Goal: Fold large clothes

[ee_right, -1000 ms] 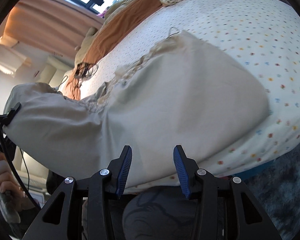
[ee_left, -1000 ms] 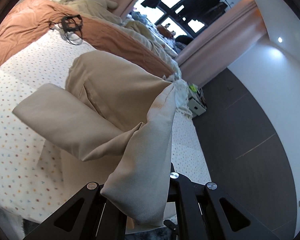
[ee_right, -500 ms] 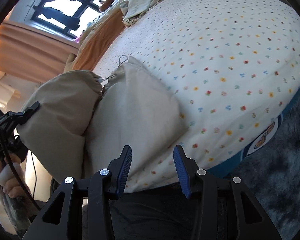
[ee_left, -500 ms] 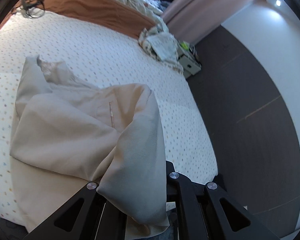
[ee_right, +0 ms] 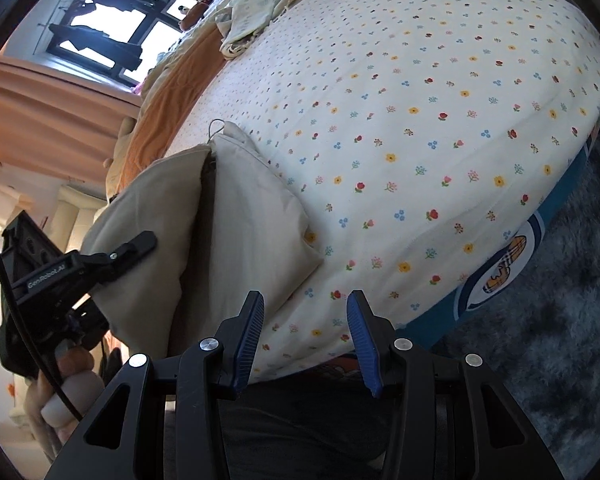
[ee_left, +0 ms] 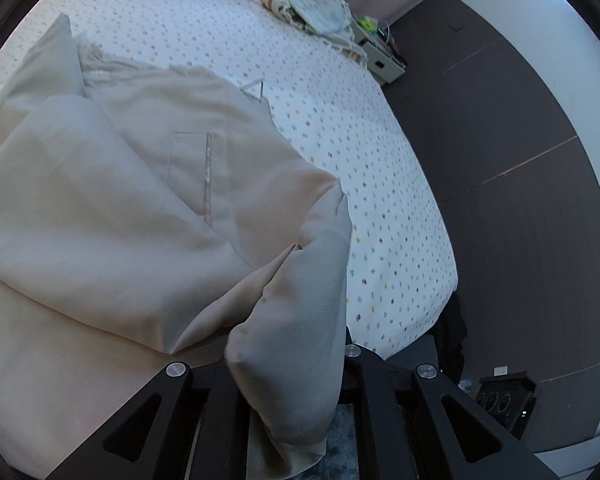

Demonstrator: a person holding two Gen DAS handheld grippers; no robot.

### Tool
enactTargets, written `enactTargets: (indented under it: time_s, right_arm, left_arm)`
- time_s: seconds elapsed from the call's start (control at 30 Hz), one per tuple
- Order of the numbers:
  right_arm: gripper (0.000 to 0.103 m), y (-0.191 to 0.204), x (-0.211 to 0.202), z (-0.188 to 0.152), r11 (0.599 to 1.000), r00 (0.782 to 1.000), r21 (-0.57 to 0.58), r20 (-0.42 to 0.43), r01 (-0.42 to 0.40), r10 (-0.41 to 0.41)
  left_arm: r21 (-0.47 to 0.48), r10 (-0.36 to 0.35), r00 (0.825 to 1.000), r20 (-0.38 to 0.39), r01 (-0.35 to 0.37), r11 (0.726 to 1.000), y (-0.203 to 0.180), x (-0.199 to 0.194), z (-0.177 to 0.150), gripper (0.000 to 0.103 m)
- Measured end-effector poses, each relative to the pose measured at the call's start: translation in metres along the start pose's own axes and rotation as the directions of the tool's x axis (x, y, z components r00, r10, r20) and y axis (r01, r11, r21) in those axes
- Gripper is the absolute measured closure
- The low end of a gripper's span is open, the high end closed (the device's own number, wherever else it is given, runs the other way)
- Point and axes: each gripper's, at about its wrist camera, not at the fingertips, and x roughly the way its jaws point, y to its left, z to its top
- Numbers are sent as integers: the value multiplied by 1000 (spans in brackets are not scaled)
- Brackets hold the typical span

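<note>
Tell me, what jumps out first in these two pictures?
A big beige garment lies half-folded on the near corner of a bed with a flower-dotted sheet; the left gripper pinches a fold of it. The right gripper hangs open and empty, its blue pads over the bed's edge. Behind, bright window panes stand out.

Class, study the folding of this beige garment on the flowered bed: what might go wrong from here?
1. The left gripper pinches only one fold of the beige garment; it may slip or drag the layers askew.
2. The garment lies near the edge of the bed; a pull might slide it off.
3. The right gripper is open and empty, so nothing steadies the other side.
</note>
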Motion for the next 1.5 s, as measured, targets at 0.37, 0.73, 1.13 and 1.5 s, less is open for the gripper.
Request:
enactTargets:
  time_s: [0.37,0.73,1.13,1.5]
  right_arm:
    - [59,-7,-12,-2,1000,1000,-10,9,27,-27]
    - [33,21,-8,-7,994,997,-74,1,-79,80]
    - [47,43,43,0,985,1000,-168,19,-21,24]
    - [88,56,65,36,980,997,-195,48,-43,53]
  left_arm:
    - [8,-96,994,-54,97,995,-19,31,-11,57]
    - [5,-179,984,18,179,984,-2,-41,-6,38]
    - [-60,123,970,209,-113,992,94,-172,-28,38]
    - [-213,220,960,175,-181,960,162,-191,-57,38]
